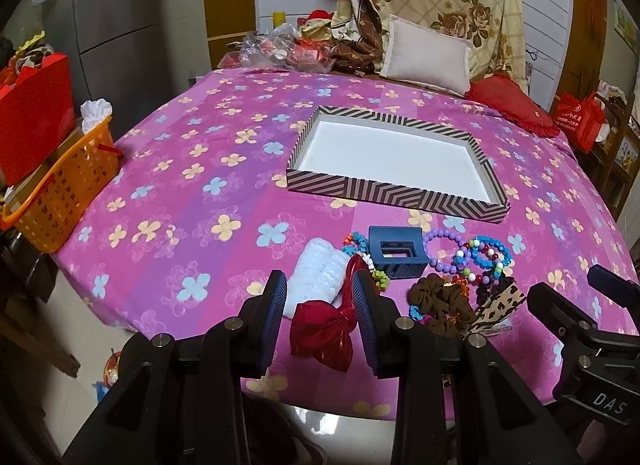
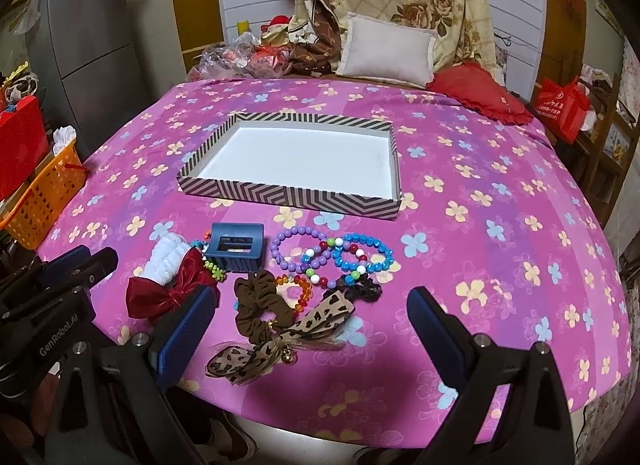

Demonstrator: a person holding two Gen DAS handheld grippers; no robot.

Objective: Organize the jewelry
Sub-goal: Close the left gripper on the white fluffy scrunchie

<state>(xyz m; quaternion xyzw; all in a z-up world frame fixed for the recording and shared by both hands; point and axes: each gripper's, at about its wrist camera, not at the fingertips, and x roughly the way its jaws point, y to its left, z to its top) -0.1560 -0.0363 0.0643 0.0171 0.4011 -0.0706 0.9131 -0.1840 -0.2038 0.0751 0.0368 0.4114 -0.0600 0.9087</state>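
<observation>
- The left gripper hangs over the near edge of the bed, its fingers spread with the red bow lying between them; the pads do not seem to press on it yet, so I would call it framed rather than gripped.
- The bow's long axis runs from the near left up towards the far right, roughly along the fingers' reach, with its narrow tail passing close by the right-hand finger.
- Of the two hands, the left is plainly the nearer to the bow; the right gripper sits off to the side over the leopard-print bow, its fingers wide apart and holding nothing.
- The bow is glossy, dark red fabric, pinched at a knot, and looks soft and easy to crush.
- It lies touching the white scrunchie, in the heap with the blue claw clip, bead bracelets and brown scrunchie.
- The striped tray stands empty further back, well apart from the pile; I judge it the likely destination.
</observation>
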